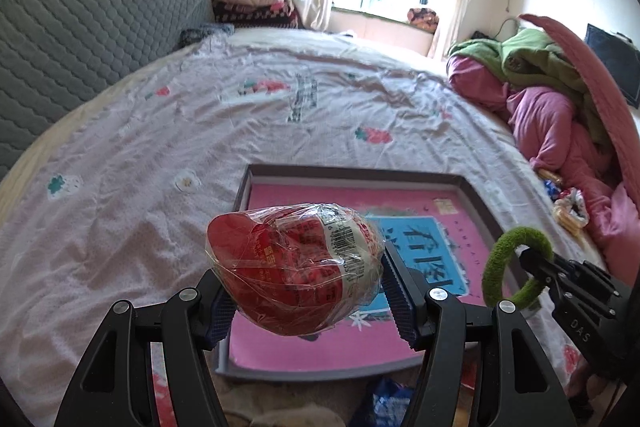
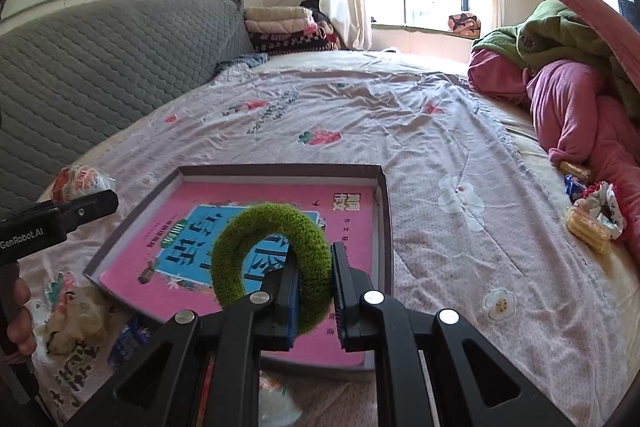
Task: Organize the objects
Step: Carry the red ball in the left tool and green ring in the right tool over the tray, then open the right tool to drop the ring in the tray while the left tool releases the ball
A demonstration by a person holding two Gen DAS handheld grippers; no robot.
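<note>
Over at the left of the scene, the left claw (image 1: 298, 301) is clamped on a red snack packet (image 1: 294, 269) wrapped in clear film, holding it up in the lower middle of its own view, above the near left corner of the shallow grey box (image 1: 352, 173). That box sits on the bed (image 1: 200, 131), and a pink book (image 1: 432, 227) with a blue panel lies flat inside it. Moving right, the right claw (image 2: 314, 301) is squeezed onto a fuzzy green ring (image 2: 272, 259), gripping its right side so the ring stands upright over the book, low in the centre of the right wrist view. Far right, more wrapped snacks (image 2: 592, 219) lie beside a heap of pink and green bedding (image 2: 568, 99).
</note>
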